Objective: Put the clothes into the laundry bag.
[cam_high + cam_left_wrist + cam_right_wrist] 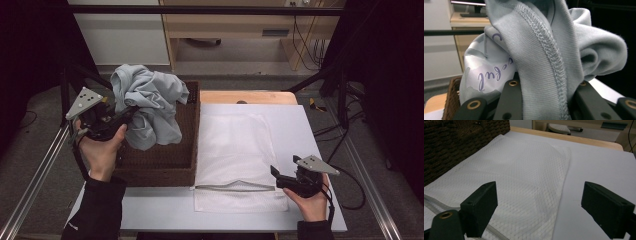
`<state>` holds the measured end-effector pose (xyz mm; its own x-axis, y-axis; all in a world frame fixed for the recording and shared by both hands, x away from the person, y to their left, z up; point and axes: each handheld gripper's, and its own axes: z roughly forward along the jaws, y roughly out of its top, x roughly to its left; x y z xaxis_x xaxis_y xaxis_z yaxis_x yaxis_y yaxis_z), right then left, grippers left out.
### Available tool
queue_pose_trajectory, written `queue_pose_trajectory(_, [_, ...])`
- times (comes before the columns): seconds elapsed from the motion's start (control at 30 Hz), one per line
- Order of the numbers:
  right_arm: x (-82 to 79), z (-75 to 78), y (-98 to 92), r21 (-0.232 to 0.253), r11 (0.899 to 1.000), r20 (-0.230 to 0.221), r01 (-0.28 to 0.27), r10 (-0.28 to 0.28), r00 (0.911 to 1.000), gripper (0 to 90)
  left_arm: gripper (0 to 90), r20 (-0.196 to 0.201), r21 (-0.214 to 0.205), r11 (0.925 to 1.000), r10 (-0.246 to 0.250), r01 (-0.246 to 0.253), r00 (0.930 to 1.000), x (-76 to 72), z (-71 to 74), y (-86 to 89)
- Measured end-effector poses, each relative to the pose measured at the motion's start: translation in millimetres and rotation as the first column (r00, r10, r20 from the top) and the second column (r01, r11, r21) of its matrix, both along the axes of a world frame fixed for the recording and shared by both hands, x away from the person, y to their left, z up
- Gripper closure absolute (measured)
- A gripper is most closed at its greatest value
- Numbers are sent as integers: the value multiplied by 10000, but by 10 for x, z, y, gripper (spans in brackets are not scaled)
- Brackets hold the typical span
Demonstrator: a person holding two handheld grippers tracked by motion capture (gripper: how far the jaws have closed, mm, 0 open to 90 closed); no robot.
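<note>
Left gripper (131, 111) is clamping the bunched grey garment (150, 107) above the wicker basket (165, 167); right gripper (274, 173) is hovering wide open beside it.

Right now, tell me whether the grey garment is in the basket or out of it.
Out: the grey garment hangs bunched above the brown wicker basket, clamped in the left gripper.

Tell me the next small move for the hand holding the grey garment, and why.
Probably carry the grey garment sideways toward the white mesh bag. The left gripper is clamped on it, bunched above the brown basket, while the bag lies flat on the table with the right gripper open beside its zip edge.
</note>
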<state>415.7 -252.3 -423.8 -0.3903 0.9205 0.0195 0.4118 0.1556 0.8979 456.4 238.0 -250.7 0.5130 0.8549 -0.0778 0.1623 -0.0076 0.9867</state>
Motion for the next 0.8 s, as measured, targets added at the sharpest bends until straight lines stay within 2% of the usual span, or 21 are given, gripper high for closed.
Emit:
queue_pose_trajectory(0.2, [-22,32,-2,107,9999,126,-46,44,9999,138,719,310,100,9991,-422,419,9986,-148,129,-196])
queue_pose_trajectory(0.4, [-25,29,0,-110,9999,266,-93,96,9996,135,719,659,106,9969,-790,785,9947,-250,226,-367])
queue_pose_trajectory(0.53, [-26,27,2,-140,9998,198,-122,124,9997,136,718,766,124,9950,-998,991,9921,-294,264,-465])
queue_pose_trajectory(0.67, [-30,32,-5,-424,9991,288,4,8,9996,118,716,810,265,9907,-1352,1334,9875,-327,262,-666])
queue_pose_trajectory(0.7, [-30,32,-5,-424,9991,288,4,8,9996,118,716,810,265,9907,-1352,1334,9875,-327,262,-666])
queue_pose_trajectory(0.8, [-38,46,-17,-513,9986,320,88,-72,9995,107,716,671,280,9855,-1687,1671,9834,-318,200,-833])
